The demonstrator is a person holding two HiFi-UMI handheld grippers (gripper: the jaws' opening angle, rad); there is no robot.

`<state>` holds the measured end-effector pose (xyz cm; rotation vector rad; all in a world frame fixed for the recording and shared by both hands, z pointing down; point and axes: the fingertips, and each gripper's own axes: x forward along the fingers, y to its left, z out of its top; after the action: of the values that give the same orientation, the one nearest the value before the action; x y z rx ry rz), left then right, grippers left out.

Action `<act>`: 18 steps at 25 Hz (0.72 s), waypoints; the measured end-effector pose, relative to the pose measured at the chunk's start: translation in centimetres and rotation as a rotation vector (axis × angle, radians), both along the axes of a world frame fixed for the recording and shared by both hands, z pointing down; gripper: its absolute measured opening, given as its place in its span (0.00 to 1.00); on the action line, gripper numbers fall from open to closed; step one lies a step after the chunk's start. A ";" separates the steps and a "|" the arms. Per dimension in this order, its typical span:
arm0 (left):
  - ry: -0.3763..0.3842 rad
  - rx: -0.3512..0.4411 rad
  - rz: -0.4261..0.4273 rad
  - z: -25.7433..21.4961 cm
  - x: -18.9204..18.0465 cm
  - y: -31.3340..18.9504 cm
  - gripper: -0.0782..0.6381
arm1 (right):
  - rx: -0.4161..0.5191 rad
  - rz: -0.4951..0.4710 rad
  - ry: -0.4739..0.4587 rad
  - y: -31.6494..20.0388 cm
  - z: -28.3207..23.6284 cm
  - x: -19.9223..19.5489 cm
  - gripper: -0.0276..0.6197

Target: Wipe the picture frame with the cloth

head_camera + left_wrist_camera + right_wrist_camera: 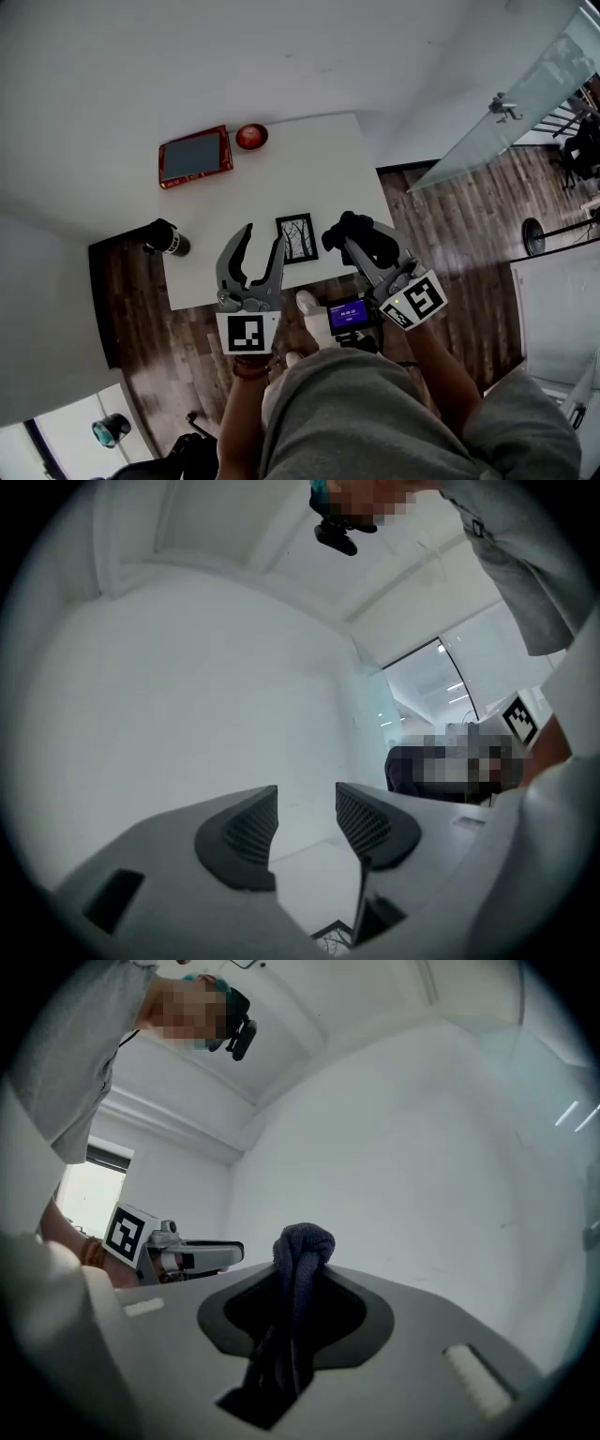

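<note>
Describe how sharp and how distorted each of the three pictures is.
Head view: sharp; the wide lens bends the room around the white table; the picture frame reads clearly. Left gripper view: round fisheye with black corners, its pads slightly soft. Right gripper view: same dark rim; the dark cloth is sharp.

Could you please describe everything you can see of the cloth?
The cloth is dark, navy-grey, with a towel-like weave. It is bunched into a folded wad, pinched between the shut jaws of the right gripper; a rounded loop pokes past their tips, the rest trails back between them. Only the gripper touches it.
</note>
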<state>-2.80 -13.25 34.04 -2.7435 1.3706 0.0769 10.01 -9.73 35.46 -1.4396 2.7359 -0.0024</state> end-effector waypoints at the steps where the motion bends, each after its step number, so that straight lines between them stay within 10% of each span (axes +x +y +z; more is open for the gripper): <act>1: 0.008 0.012 -0.003 -0.8 -0.2 0.6 0.38 | 0.015 0.011 0.005 0.7 -0.8 -0.3 0.21; 18: 0.011 0.107 -0.058 -5.0 -4.5 11.5 0.27 | 0.147 0.059 0.009 11.7 -7.0 -4.6 0.21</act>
<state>-7.26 -1.75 29.00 -2.6185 1.4040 0.1579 5.44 1.99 28.41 -1.4824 2.6360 0.2041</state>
